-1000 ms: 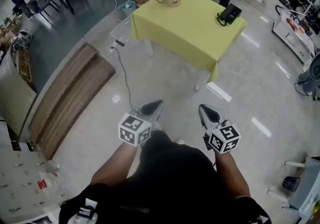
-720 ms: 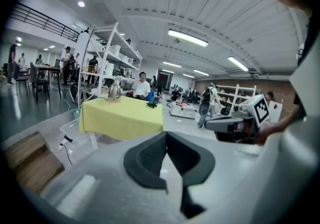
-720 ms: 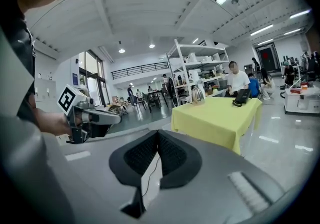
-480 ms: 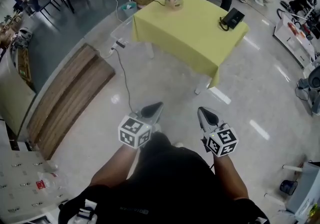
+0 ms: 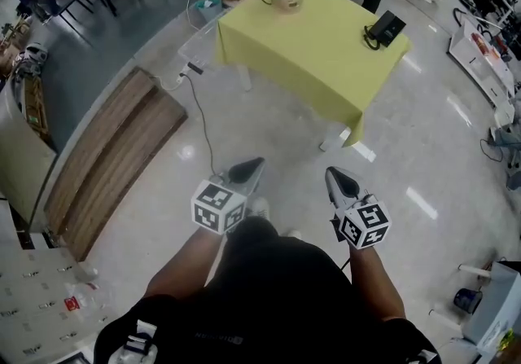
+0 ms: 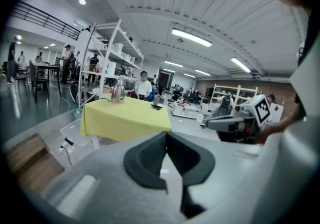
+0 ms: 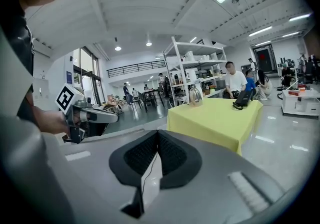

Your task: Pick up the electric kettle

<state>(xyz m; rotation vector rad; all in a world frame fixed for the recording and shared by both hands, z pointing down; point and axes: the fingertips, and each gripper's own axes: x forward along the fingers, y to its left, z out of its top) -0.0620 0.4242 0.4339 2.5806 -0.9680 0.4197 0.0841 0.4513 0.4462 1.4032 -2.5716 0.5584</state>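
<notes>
The left gripper [image 5: 259, 164] and the right gripper [image 5: 330, 172] are held out in front of the body, side by side and apart from each other. Both are pointed forward and a little downward, and their tips are turned slightly toward each other. The left gripper's jaws are closed together, with nothing held between them. The right gripper's jaws are likewise closed and empty. A marker cube [image 5: 218, 208] is carried at the rear of each gripper, over the hand. The left forearm [image 5: 191, 260] and the right forearm [image 5: 370, 273] are bare and stretched forward from bent elbows, close to the torso. Neither gripper is touching anything.
</notes>
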